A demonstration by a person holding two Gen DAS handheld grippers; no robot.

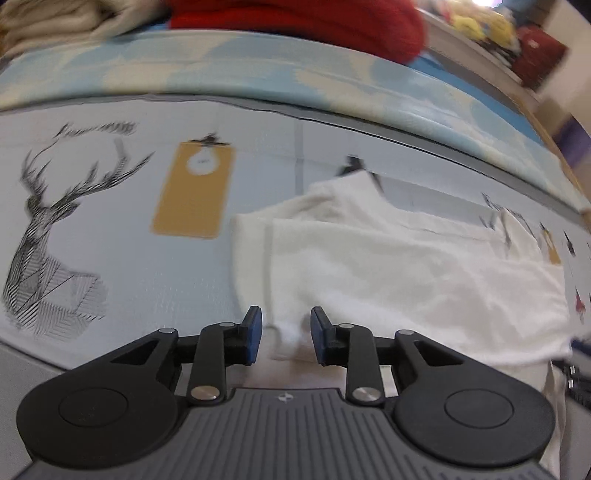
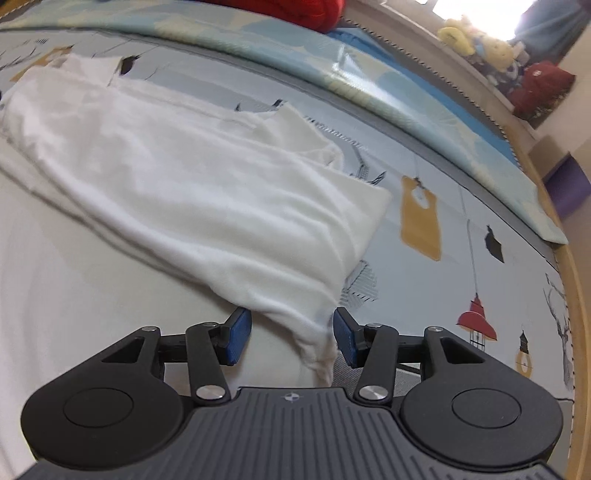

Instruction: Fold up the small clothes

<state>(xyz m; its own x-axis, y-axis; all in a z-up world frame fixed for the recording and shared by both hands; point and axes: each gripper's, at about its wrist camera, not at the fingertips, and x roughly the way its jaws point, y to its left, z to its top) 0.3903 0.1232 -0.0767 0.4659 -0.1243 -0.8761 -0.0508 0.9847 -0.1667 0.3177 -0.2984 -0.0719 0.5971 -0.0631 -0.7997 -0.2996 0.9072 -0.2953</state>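
White soft cotton garment [image 1: 406, 266] folded on deer-printed pale sheet [image 1: 122, 229], left hand-held gripper [image 1: 286, 338] jaws apart around its edge, right hand-held gripper [image 2: 291, 334] wide, cloth corner between, unpinched

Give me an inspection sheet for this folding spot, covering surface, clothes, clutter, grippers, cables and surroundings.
Surface: printed sheet with deer, lamp and tag motifs; a pale blue patterned strip along its far edge.
Job's things: white garment lying partly folded, its near edge bunched at both grippers.
Clutter: nothing seen on the sheet itself.
Grippers: left hand-held gripper open, cloth between its fingers, pads not pressing; right hand-held gripper open, a hanging corner of cloth between its fingers.
Cables: nothing seen.
Surroundings: red fabric and beige fabric beyond the strip; yellow soft toys and a red bag on a far ledge.
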